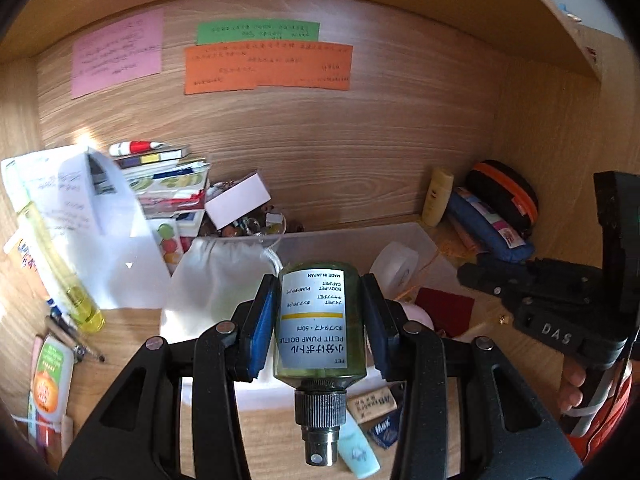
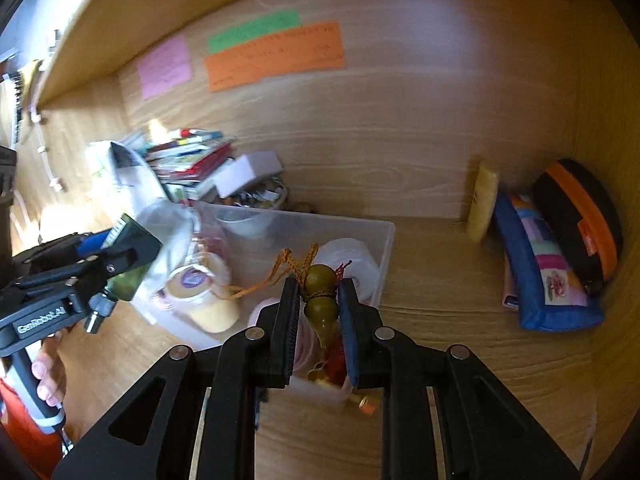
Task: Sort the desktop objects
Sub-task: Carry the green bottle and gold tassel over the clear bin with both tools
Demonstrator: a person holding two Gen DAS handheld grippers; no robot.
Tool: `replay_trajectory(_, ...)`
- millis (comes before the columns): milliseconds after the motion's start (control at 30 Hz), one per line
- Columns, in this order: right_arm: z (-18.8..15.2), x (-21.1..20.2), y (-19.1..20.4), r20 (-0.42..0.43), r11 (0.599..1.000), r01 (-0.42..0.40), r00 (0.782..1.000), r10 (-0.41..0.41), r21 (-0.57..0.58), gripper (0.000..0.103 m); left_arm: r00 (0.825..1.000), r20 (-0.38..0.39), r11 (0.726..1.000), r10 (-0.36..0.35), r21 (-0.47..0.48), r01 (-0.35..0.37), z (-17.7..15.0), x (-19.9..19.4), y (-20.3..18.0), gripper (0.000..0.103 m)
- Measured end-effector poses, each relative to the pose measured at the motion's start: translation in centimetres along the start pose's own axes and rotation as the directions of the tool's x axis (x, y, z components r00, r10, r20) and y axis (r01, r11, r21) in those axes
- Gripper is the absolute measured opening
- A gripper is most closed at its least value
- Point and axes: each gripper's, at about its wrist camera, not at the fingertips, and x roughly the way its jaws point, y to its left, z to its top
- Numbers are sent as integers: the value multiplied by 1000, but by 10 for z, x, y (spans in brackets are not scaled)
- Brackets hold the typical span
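Between the left jaws sits a glossy green plastic pump bottle (image 1: 319,324) with a paper label; beyond them, a translucent plastic bin (image 2: 384,256) on the matt wood-grain bench (image 2: 460,320).

tape roll (image 2: 352,264) in bin (image 2: 384,248), pouches (image 2: 548,276) right

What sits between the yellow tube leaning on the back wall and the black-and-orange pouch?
In the right wrist view, a blue patchwork pouch stands on edge between the yellow tube and the black-and-orange pouch, leaning against the latter.
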Motion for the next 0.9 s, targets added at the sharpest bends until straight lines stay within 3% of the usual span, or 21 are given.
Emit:
replay_trajectory(167,8,6,-2,-2,1000,-17,1000,17,12,18,1000,-16,1000,-11,-4,11,14,18,-4,41)
replay_trajectory(333,-2,16,-5,-40,999,-36,999,37,27,18,998,-51,999,-34,-4,34,8,41,-13,41)
replay_trajectory(467,-8,29,-7,-86,998,-32,996,36,48,18,997,-80,999,-19,24,21,0,56,-21,41)
replay_trajectory(900,-13,31,-2,-85,1000,-4,996,5,5,18,996,-75,995,55,92,-48,-10,64,-27,41)
